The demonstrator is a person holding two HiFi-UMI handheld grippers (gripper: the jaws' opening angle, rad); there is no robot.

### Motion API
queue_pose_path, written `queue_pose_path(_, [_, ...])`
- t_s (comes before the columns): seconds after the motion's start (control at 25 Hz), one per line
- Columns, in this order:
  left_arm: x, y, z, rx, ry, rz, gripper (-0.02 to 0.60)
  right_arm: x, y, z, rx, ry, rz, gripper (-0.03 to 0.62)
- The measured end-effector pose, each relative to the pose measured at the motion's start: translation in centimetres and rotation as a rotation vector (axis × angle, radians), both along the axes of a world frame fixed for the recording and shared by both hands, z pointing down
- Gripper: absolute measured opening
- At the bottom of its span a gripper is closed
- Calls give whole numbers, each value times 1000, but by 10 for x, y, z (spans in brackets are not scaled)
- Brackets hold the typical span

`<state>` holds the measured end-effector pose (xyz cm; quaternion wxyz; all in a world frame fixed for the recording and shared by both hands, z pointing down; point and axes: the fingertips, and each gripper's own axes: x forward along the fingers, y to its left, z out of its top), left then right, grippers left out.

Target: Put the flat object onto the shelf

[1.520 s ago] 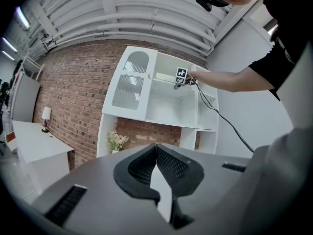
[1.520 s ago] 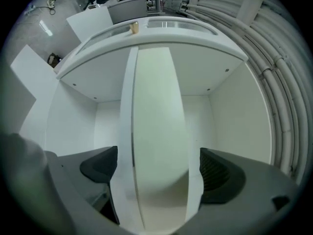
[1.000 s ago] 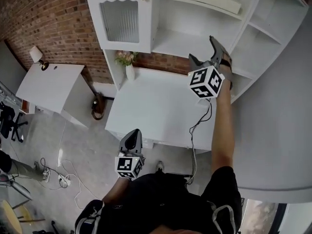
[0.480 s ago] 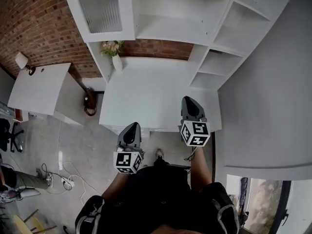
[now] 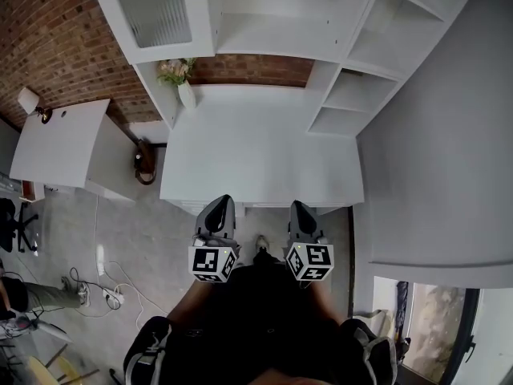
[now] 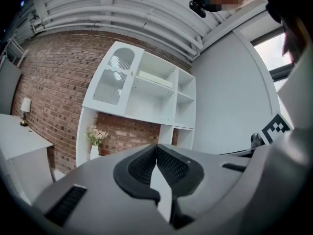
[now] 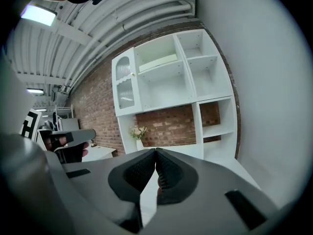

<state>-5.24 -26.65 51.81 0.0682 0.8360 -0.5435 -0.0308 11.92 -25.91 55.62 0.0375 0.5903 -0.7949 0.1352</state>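
The flat object (image 7: 157, 61), a pale board, lies on an upper shelf of the white shelf unit (image 5: 264, 38); it also shows in the left gripper view as a flat object (image 6: 155, 78) lying on that shelf. Both grippers hang low in front of my body, at the near edge of the white desk (image 5: 256, 151), far from the shelves. My left gripper (image 5: 220, 207) is shut, with nothing between its jaws. My right gripper (image 5: 297, 209) is likewise shut and empty. Up close, the left gripper (image 6: 156, 146) and right gripper (image 7: 155, 152) each show pads pressed together.
A vase of flowers (image 5: 183, 83) stands at the desk's back left corner. A second white table (image 5: 60, 143) with a lamp (image 5: 28, 103) sits to the left. Cables (image 5: 104, 287) lie on the floor. A grey wall (image 5: 433, 159) runs along the right.
My right gripper has come down from the shelves to beside my body, and its jaws went from open to shut. The left gripper has hardly moved.
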Motion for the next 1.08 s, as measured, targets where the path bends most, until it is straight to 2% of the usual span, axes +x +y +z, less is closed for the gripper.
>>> queue_pose_path(0.24, [7, -3, 2, 3, -6, 16, 11, -6, -7, -3, 23, 39, -22, 26])
queue_pose_path(0.64, [4, -2, 6, -10, -8, 8, 11, -16, -5, -2, 36, 45, -48, 26])
queue_pose_path(1.08, [10, -3, 6, -9, -2, 13, 11, -9, -4, -2, 44, 51, -39, 26])
